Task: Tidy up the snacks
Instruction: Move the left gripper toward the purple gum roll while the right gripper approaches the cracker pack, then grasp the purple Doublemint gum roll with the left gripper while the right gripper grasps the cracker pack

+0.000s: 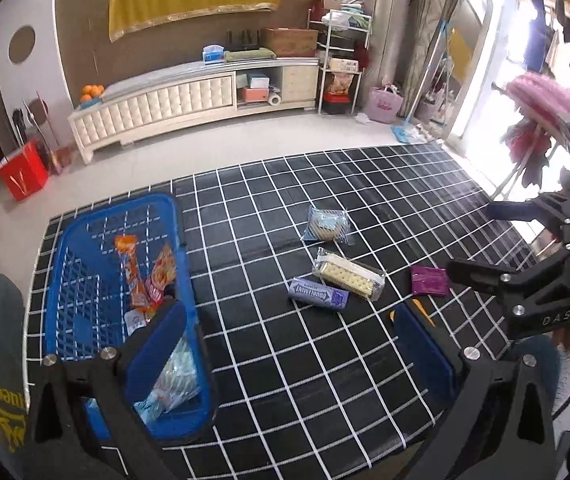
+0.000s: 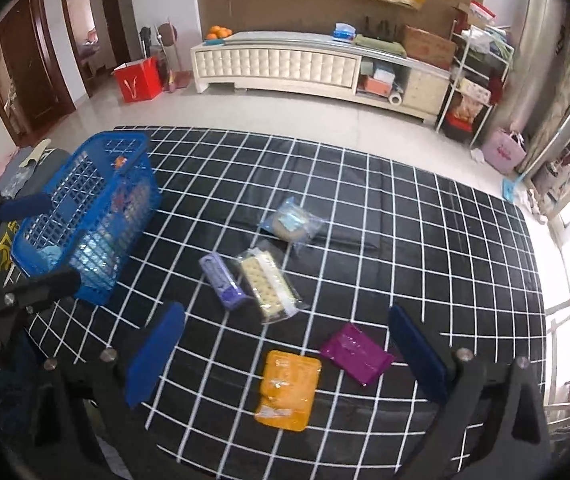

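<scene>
A blue mesh basket (image 1: 65,264) (image 2: 85,184) at the table's left holds several snack packs (image 1: 145,276). On the black grid cloth lie a clear pack with a round biscuit (image 1: 327,224) (image 2: 291,222), a cracker pack (image 1: 351,274) (image 2: 269,284), a purple-grey bar (image 1: 319,294) (image 2: 223,280), a magenta packet (image 1: 431,280) (image 2: 357,354) and an orange packet (image 2: 289,390). My left gripper (image 1: 289,348) is open and empty, its left finger (image 1: 157,344) over the basket. My right gripper (image 2: 285,354) is open and empty above the orange and magenta packets.
The table (image 2: 445,240) is covered with a black cloth with white grid lines. Its near edge runs under both grippers. A white TV cabinet (image 2: 285,64) stands across the floor. A drying rack with clothes (image 1: 541,120) stands to the right.
</scene>
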Motion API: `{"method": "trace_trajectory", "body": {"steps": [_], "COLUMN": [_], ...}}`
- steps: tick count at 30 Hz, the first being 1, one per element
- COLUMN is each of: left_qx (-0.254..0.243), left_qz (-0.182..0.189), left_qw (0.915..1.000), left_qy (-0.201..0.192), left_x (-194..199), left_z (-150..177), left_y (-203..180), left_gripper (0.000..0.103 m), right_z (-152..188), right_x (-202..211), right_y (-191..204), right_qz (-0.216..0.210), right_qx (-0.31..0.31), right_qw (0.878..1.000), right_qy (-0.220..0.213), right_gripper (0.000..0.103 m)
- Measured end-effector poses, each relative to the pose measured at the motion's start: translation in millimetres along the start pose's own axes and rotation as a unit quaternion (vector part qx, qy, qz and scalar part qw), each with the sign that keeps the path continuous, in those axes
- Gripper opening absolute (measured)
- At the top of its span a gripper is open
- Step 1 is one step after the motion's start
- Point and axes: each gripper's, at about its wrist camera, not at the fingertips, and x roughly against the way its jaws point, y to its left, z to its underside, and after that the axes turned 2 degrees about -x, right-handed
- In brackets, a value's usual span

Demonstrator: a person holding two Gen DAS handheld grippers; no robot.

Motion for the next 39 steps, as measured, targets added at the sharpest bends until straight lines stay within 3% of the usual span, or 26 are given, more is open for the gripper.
{"method": "trace_trajectory", "body": {"steps": [12,21,29,32,36,39], "left_qx": [0.024,0.009,0.034,0.031,0.035,0.047], "left_qz": [0.028,0.0,0.009,0.016,0.018,0.019], "left_qw": [0.9965,0.9922,0.9872,0.9868,0.9859,0.9856], "left_qy": [0.075,0.125,0.156,0.158,0.162,0.161], "left_x": [-76,-126,-157,-159,-159,-154], "left_z": [-4,5,20,24,30,33], "left_y": [-29,-32,-19,-20,-19,-15], "left_gripper": [0.103,0.103,0.103,0.103,0.103,0.103], "right_z": [0,-14,-15,-11,0,12], "right_x": [-76,-129,-165,-176,-181,-175], "right_y": [-24,-15,14,16,21,26], "right_qz": [-0.03,-0.065,-0.038,-0.04,-0.043,-0.035], "right_qx": [0.02,0.036,0.103,0.106,0.115,0.124], "right_qw": [0.999,0.995,0.99,0.987,0.983,0.982], "right_qy": [0.04,0.061,0.094,0.117,0.137,0.135], "right_gripper": [0.103,0.103,0.098,0.088,0.064,0.055]}}
